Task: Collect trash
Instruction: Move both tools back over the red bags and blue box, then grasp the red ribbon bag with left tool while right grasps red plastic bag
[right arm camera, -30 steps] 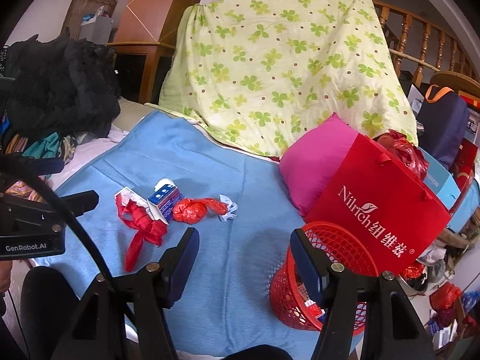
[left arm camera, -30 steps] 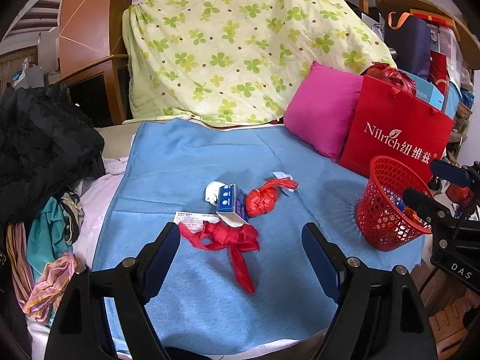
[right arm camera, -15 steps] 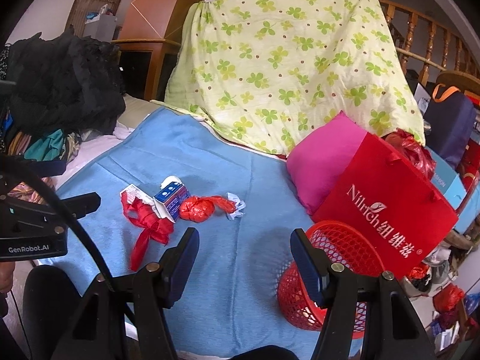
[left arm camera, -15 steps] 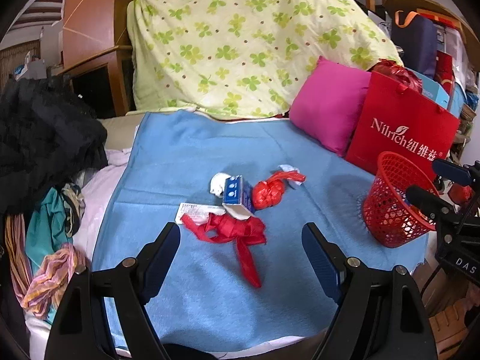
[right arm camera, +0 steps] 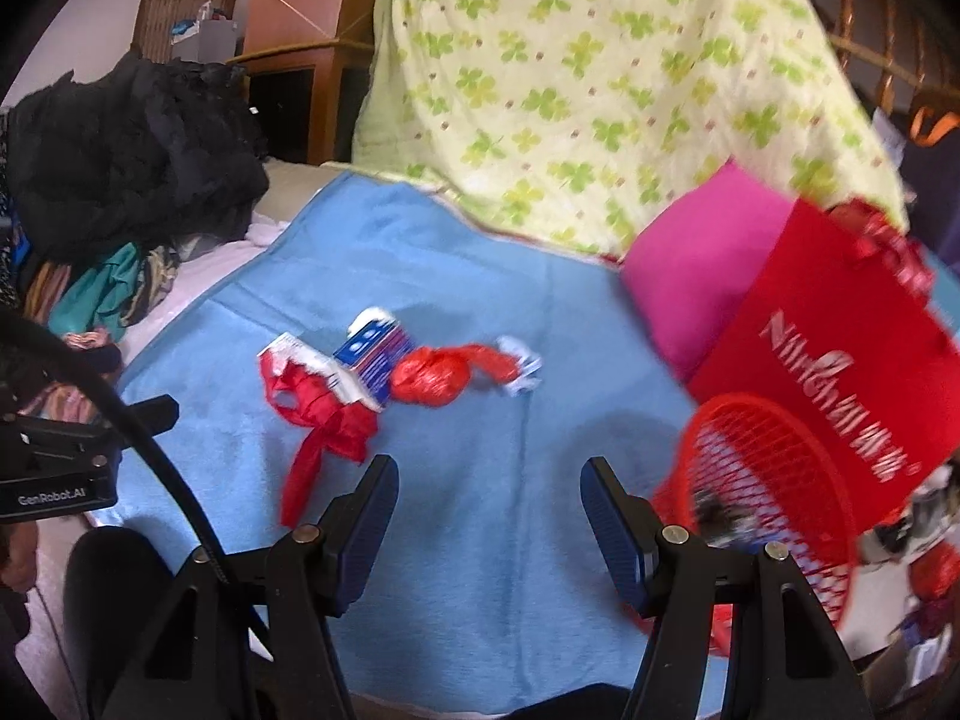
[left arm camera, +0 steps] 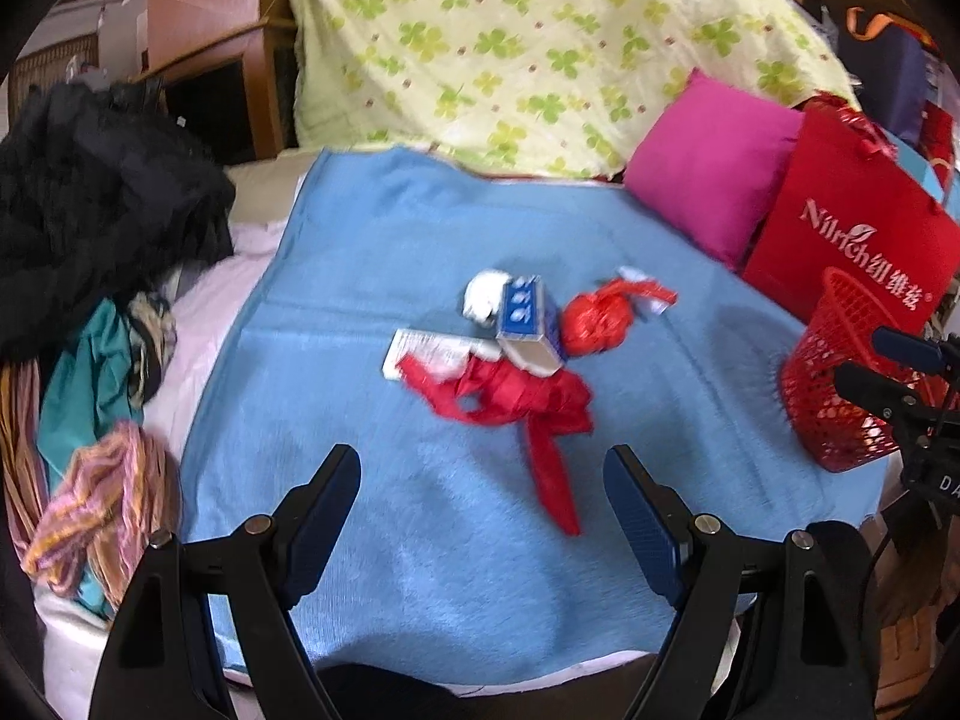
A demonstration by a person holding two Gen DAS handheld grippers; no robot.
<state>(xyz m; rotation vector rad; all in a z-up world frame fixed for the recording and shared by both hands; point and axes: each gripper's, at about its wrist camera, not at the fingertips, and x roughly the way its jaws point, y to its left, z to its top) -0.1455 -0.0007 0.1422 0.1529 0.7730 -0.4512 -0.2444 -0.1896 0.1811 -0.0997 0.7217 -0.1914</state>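
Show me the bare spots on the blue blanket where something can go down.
Free: the near strip of the blue blanket, and the gap between the trash pile and the red basket. Also bare: the far part below the clover sheet. Crowded: the middle and the right edge.

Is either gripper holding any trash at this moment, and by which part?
Nothing is held. The left gripper and the right gripper are both open and empty above the blue blanket.
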